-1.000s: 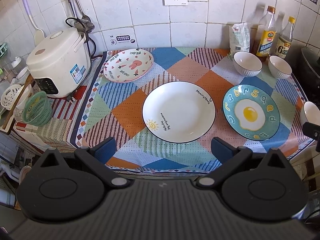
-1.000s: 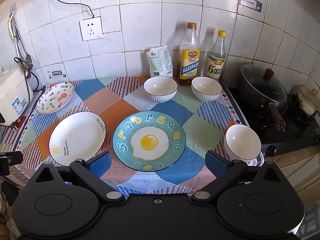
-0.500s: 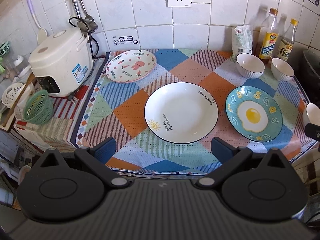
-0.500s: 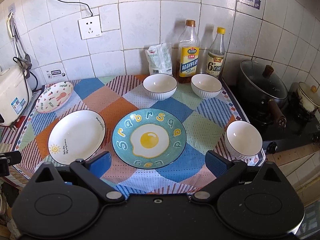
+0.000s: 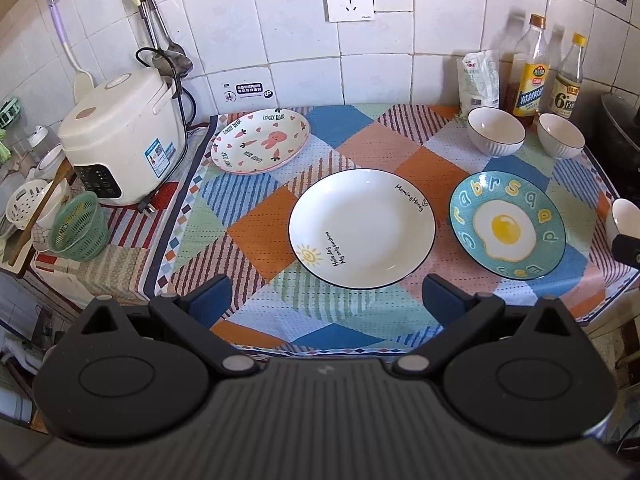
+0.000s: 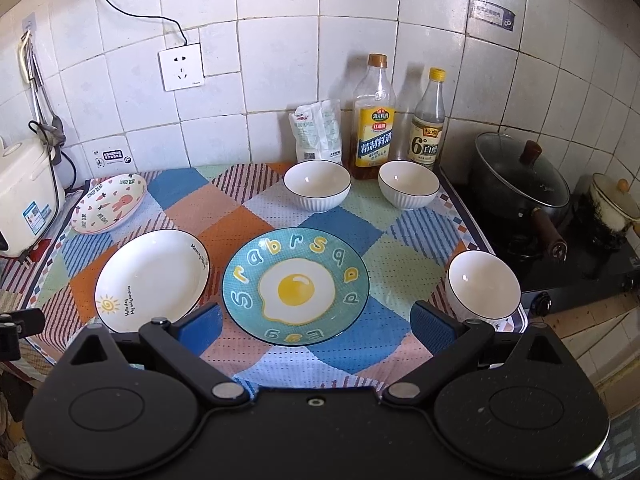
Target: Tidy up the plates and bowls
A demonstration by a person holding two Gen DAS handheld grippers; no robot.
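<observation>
While both grippers, left [image 5: 324, 294] and right [image 6: 316, 322], hover spread and empty, nothing's stacked: 3 plates [image 6: 295, 286] mid-counter, 3 bowls [image 6: 318, 184] towards back/right edge, prob. all still to do.

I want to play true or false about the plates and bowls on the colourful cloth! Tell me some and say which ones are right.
1. There are three plates on the cloth. True: the bunny plate, the white sun plate and the egg plate.
2. The bowls are stacked up. False: all three bowls stand apart, two near the bottles and one by the stove.
3. The left claw is holding the white sun plate. False: it is open and holds nothing.
4. The egg plate lies between the white sun plate and the bowl by the stove. True.
5. The right claw is shut on a bowl. False: it is open and holds nothing.
</observation>
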